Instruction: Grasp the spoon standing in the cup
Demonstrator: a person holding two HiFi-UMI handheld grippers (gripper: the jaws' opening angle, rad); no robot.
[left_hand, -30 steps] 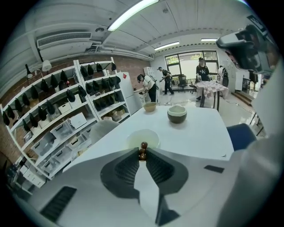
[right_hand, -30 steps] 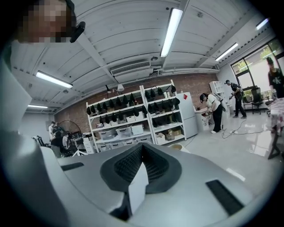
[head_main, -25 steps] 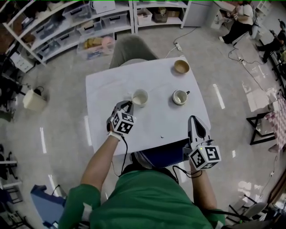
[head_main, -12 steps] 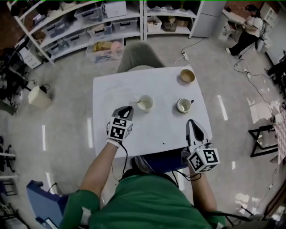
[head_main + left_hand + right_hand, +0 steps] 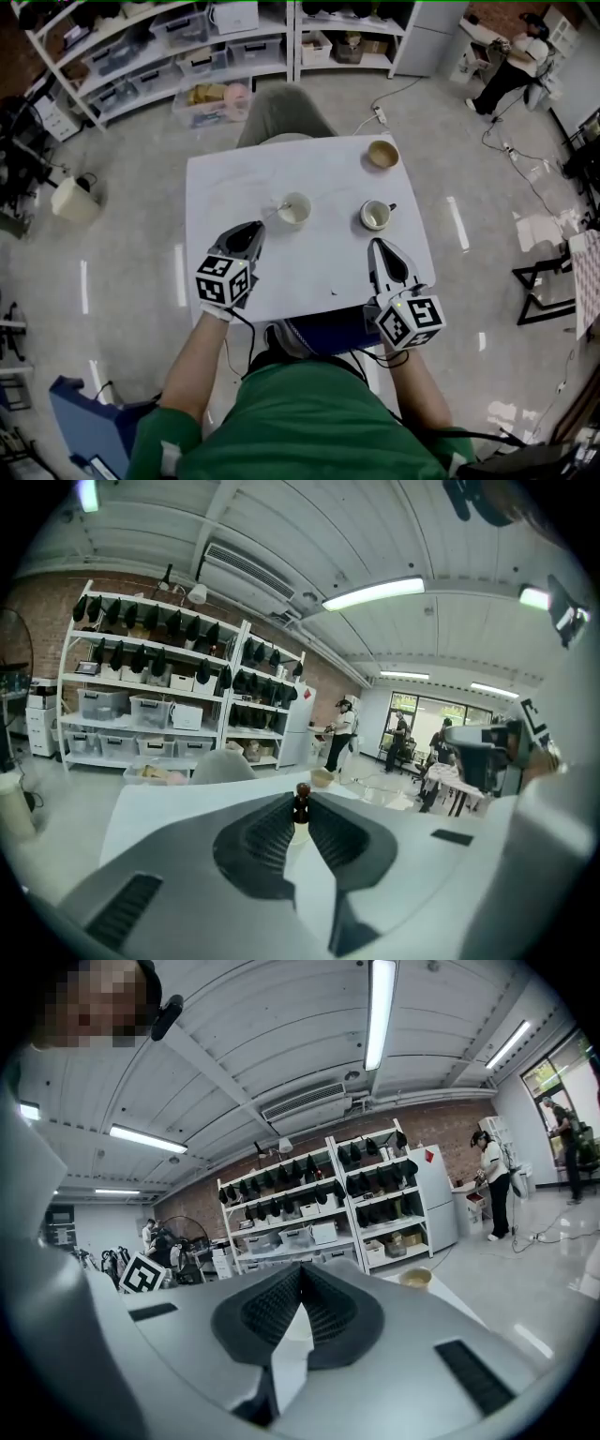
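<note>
A white cup (image 5: 294, 210) stands mid-table. The spoon (image 5: 273, 213) slants from its rim toward my left gripper (image 5: 258, 226), which is shut on the spoon's dark handle end (image 5: 301, 804). In the left gripper view the handle tip pokes up between the closed jaws, with the pale cup (image 5: 295, 833) just below it. Whether the spoon's bowl is still inside the cup I cannot tell. My right gripper (image 5: 379, 247) hovers over the table's near right part, shut with nothing in it; its jaws (image 5: 300, 1269) meet at the tips.
A white mug (image 5: 377, 216) with a handle stands right of the cup, just beyond the right gripper. A wooden bowl (image 5: 382, 154) sits at the far right corner of the white table (image 5: 225, 183). A grey chair (image 5: 277, 110) stands behind the table, with shelving along the wall.
My left gripper has risen, rolled and drawn back toward the near left, with the spoon handle in its jaws. The right gripper has shifted slightly forward over the table.
</note>
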